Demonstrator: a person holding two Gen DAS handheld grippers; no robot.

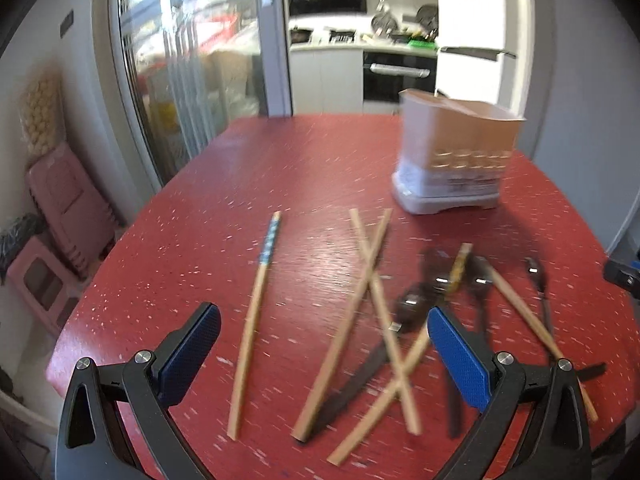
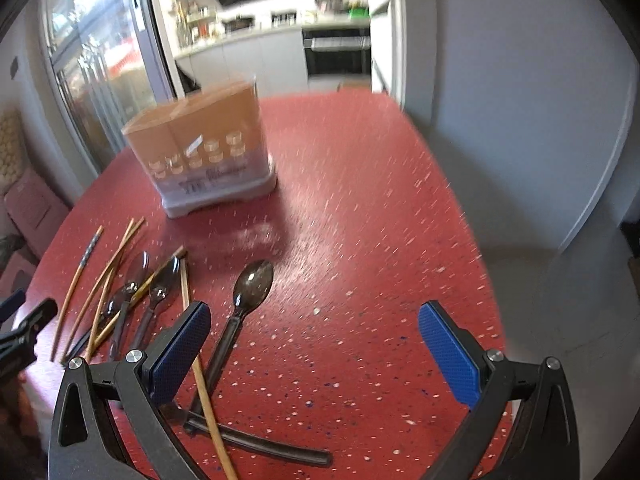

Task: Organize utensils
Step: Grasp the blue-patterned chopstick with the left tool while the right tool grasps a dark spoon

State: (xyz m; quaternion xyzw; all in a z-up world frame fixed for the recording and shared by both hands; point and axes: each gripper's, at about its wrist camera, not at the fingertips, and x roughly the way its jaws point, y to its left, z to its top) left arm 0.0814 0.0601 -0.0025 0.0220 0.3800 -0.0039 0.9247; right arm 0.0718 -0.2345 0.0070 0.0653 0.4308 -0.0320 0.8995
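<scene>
Several wooden chopsticks [image 1: 344,328] and dark spoons [image 1: 412,304] lie scattered on the red table [image 1: 240,200]. One chopstick with a blue patterned end [image 1: 256,312] lies apart at the left. An orange and white utensil holder [image 1: 456,156] stands at the far right; it also shows in the right wrist view [image 2: 204,152]. My left gripper [image 1: 324,340] is open and empty above the chopsticks. My right gripper [image 2: 314,344] is open and empty, with a dark spoon [image 2: 244,300] and a chopstick [image 2: 200,360] beside its left finger.
The table's edges curve away left and right. Pink stools [image 1: 60,216] stand by the wall at the left. A glass sliding door [image 1: 192,60] and a kitchen [image 1: 360,40] lie behind the table. The left gripper [image 2: 20,332] shows at the left edge of the right wrist view.
</scene>
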